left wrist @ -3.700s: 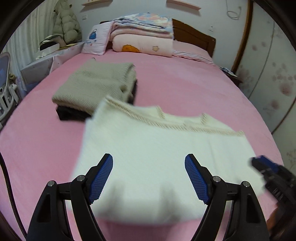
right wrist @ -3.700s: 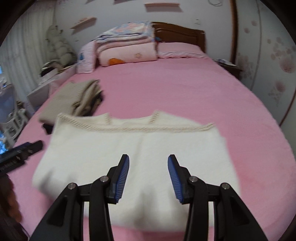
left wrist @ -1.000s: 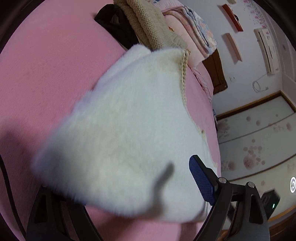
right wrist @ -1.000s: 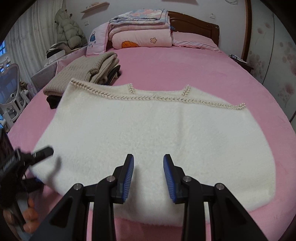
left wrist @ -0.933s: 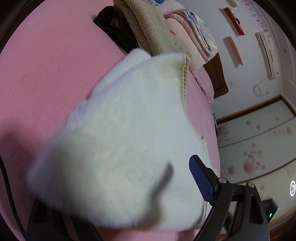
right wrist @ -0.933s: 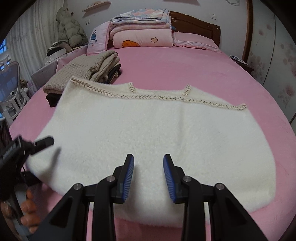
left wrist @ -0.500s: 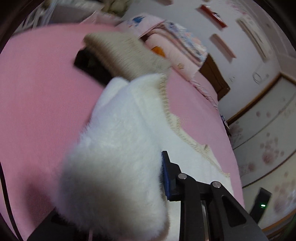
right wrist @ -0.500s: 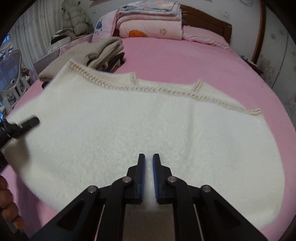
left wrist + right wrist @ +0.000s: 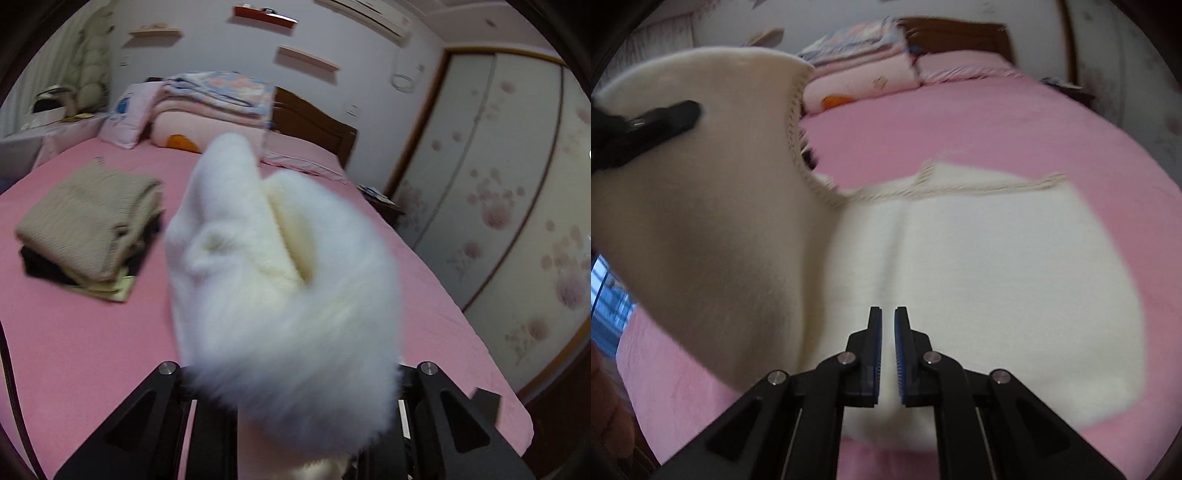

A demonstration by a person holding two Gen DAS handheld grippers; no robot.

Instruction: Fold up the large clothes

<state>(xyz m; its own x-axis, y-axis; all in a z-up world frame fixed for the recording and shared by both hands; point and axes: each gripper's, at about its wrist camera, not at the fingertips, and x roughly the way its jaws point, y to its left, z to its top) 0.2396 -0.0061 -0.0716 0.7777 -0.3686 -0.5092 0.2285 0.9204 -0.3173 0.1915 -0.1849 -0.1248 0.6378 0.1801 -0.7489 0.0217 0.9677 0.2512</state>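
A white fleece garment [image 9: 997, 277] with a braided neckline lies on the pink bed [image 9: 960, 122]. Its left part [image 9: 701, 203] is lifted and swung over toward the middle. My left gripper [image 9: 291, 369] holds that part, its jaws still closing on the fabric; the fleece [image 9: 280, 277] bunches over the fingertips and hides them. In the right wrist view one left finger [image 9: 665, 114] shows pressed on the raised cloth. My right gripper [image 9: 887, 314] is shut, its tips over the garment's near middle, where a crease runs up from them. Whether it pinches fabric I cannot tell.
A folded beige sweater stack [image 9: 88, 229] sits on the bed's left side. Folded quilts and pillows [image 9: 214, 103] lie against the wooden headboard. A flowered wardrobe [image 9: 498, 203] stands to the right. A hand [image 9: 605, 424] shows at the lower left.
The left gripper closed on the garment's left edge, rose and rolled, carrying that side up and over. The right gripper's jaws went from apart to shut over the garment's middle.
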